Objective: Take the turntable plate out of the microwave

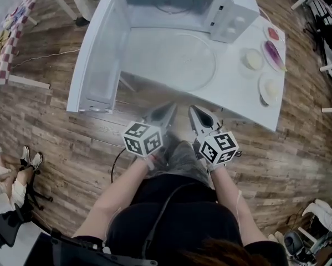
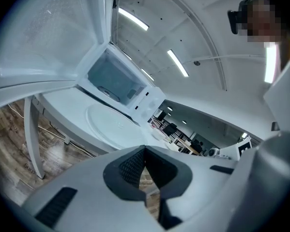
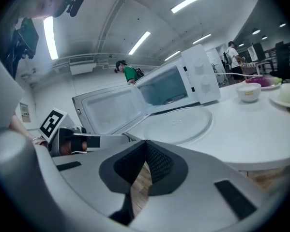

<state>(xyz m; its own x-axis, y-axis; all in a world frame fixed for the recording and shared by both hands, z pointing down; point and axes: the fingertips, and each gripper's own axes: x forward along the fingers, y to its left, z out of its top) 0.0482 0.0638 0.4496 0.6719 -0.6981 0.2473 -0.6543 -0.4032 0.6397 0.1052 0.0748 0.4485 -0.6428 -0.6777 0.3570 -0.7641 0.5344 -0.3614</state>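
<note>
The clear glass turntable plate (image 1: 174,60) lies flat on the white table (image 1: 240,96), just in front of the white microwave (image 1: 171,7), whose door (image 1: 96,54) stands wide open to the left. The plate also shows in the left gripper view as a round disc (image 2: 111,127) and in the right gripper view, turntable plate (image 3: 176,124). My left gripper (image 1: 170,108) and right gripper (image 1: 194,111) hang side by side off the table's near edge, apart from the plate. Both are shut with nothing between their tips (image 2: 145,149) (image 3: 145,143).
At the table's right end stand a small bowl (image 1: 254,59) and three plates with food (image 1: 272,51). The open door overhangs the wooden floor (image 1: 66,143) at left. A person's shoes (image 1: 30,159) show at far left. Other people stand in the background of the right gripper view.
</note>
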